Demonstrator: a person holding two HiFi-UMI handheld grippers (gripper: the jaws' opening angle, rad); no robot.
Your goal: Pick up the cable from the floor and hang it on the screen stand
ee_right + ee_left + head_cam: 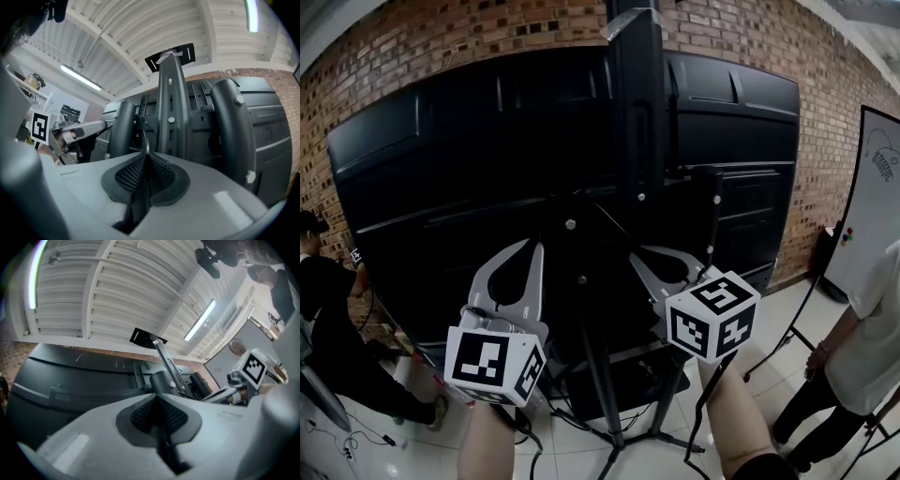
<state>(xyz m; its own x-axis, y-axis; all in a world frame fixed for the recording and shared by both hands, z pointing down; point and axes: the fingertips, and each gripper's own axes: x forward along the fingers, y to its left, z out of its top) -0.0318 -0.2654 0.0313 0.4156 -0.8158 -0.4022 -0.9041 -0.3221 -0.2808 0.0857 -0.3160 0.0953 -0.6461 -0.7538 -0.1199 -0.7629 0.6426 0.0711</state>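
The black back of the screen [441,169] fills the head view, with the stand's upright post [637,112] rising at its middle. Both grippers are raised close to that post. My right gripper [146,155] is shut on a thin black cable [142,133], which curls up out of its pads toward the post [171,108]. In the head view my right gripper [635,253] sits just right of the post's lower part. My left gripper [536,246] is a little to its left. Its jaws [157,397] are shut, and no cable shows past their tips.
The stand's tripod legs [609,422] spread over the white floor below my arms. A person in black [328,309] crouches at the far left near loose wires [356,436]. Another person in a white shirt [862,337] stands at the right beside a whiteboard [872,187]. A brick wall [487,28] lies behind.
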